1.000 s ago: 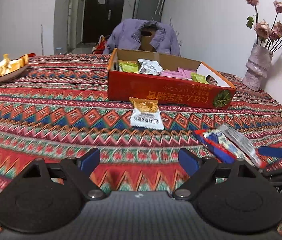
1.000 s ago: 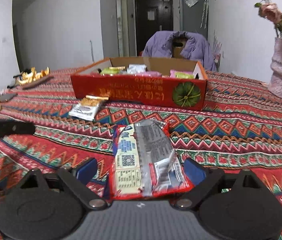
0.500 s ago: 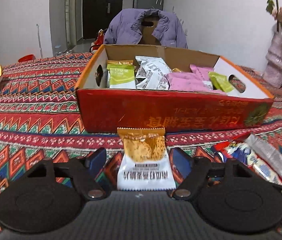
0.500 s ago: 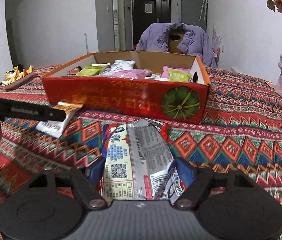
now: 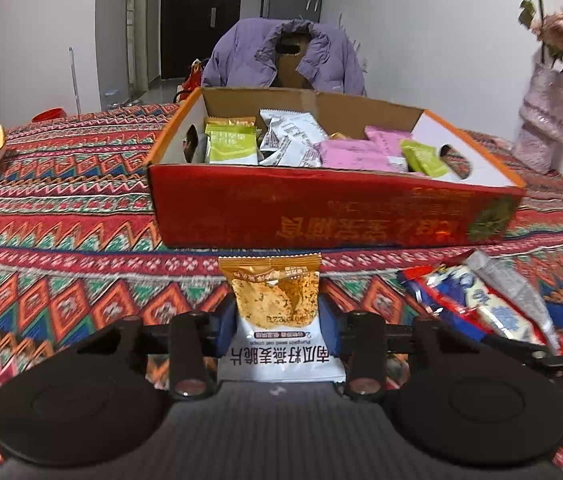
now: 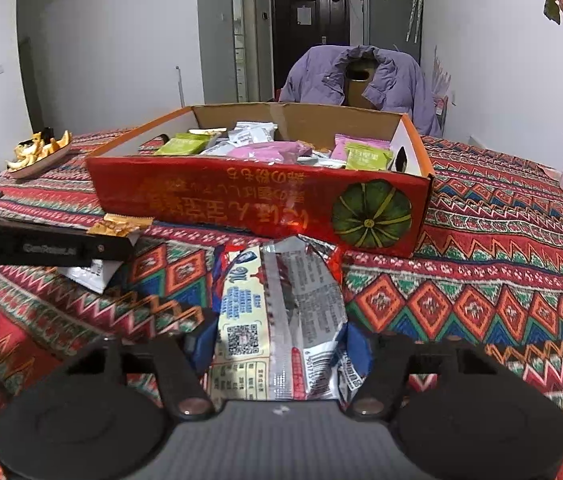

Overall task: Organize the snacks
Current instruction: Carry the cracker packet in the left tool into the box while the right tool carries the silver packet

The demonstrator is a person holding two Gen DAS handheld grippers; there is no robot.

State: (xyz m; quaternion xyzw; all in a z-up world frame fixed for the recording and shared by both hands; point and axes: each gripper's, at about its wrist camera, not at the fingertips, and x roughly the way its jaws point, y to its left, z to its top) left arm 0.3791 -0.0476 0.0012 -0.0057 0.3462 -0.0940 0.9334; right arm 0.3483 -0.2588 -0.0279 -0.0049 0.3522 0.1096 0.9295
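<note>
The left gripper (image 5: 277,322) is clamped on an orange-and-white packet (image 5: 275,316), long axis running straight ahead, orange end toward the red box (image 5: 321,212); it reads "Pumpkin seed oat crisps". The right gripper (image 6: 279,340) pinches a red-and-silver wrapper (image 6: 281,316) pointing forward at the box, QR code nearest.

One box (image 5: 333,216) — two loose packets (image 5: 277,312)

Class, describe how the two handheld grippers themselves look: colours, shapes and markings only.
Both the left gripper and right gripper have blue fingers on black linkage arms with silver pivot bolts, two round black discs, and a ribbed dark grey base. No cables or sleeves are visible.
</note>
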